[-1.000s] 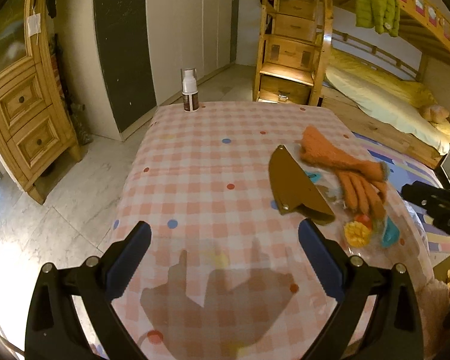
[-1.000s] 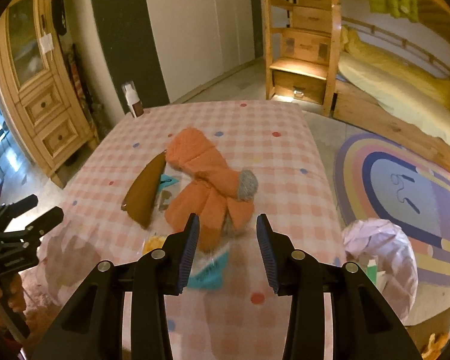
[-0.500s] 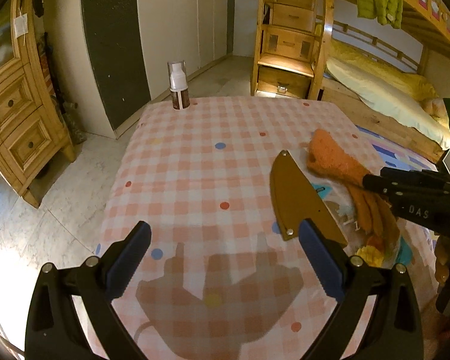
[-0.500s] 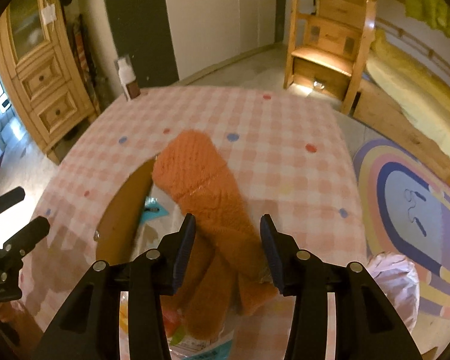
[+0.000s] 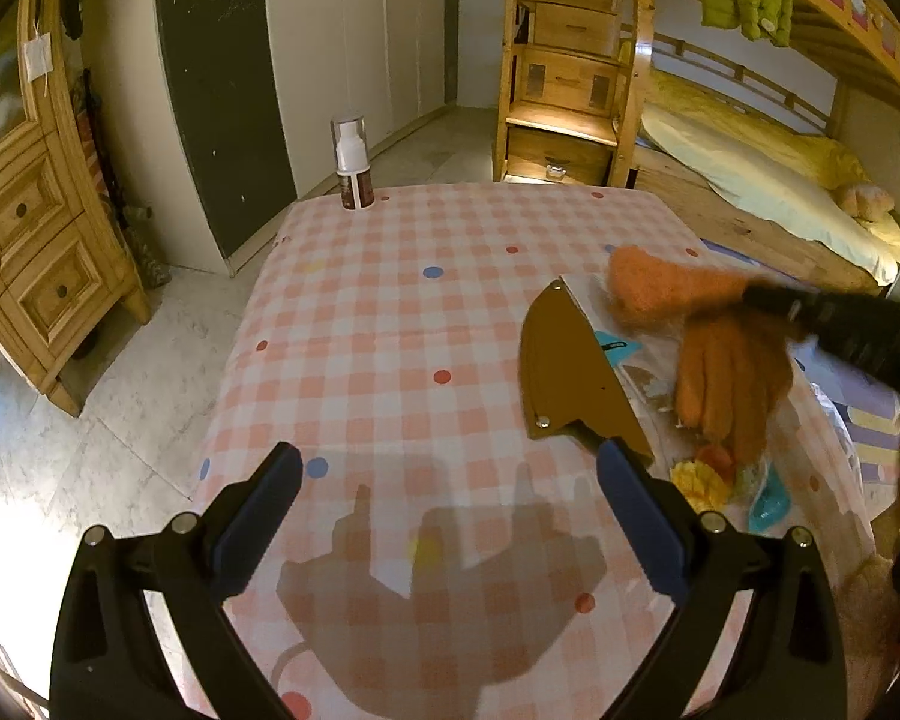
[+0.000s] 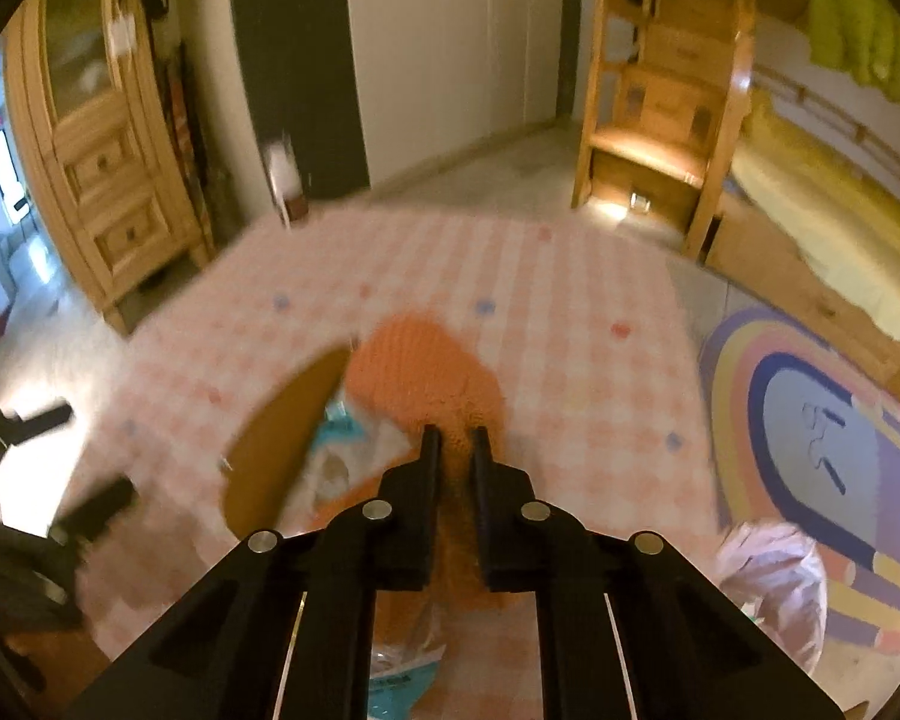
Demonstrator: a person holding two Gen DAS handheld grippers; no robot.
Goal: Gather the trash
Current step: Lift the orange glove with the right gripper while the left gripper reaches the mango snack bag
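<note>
An orange knitted glove (image 5: 714, 354) lies on the checked tablecloth (image 5: 402, 312) at the right, over clear plastic wrappers (image 5: 642, 378) with teal print. A yellow wrapper (image 5: 699, 483) and a teal scrap (image 5: 768, 504) lie in front of it. My right gripper (image 6: 455, 441) is shut on the orange glove (image 6: 426, 372); it shows as a dark blurred arm in the left wrist view (image 5: 846, 330). My left gripper (image 5: 450, 480) is open and empty above the table's near part, left of the pile.
A brown knife-shaped sheath (image 5: 570, 378) lies left of the glove. A white pump bottle (image 5: 351, 165) stands at the far left corner. A pale trash bag (image 6: 774, 576) sits on the floor at the right, by a rainbow rug (image 6: 822, 438). A wooden cabinet (image 5: 24, 228) stands at the left.
My right gripper moved forward and down over the glove and closed on it. My left gripper stayed open, with its view shifting slightly left.
</note>
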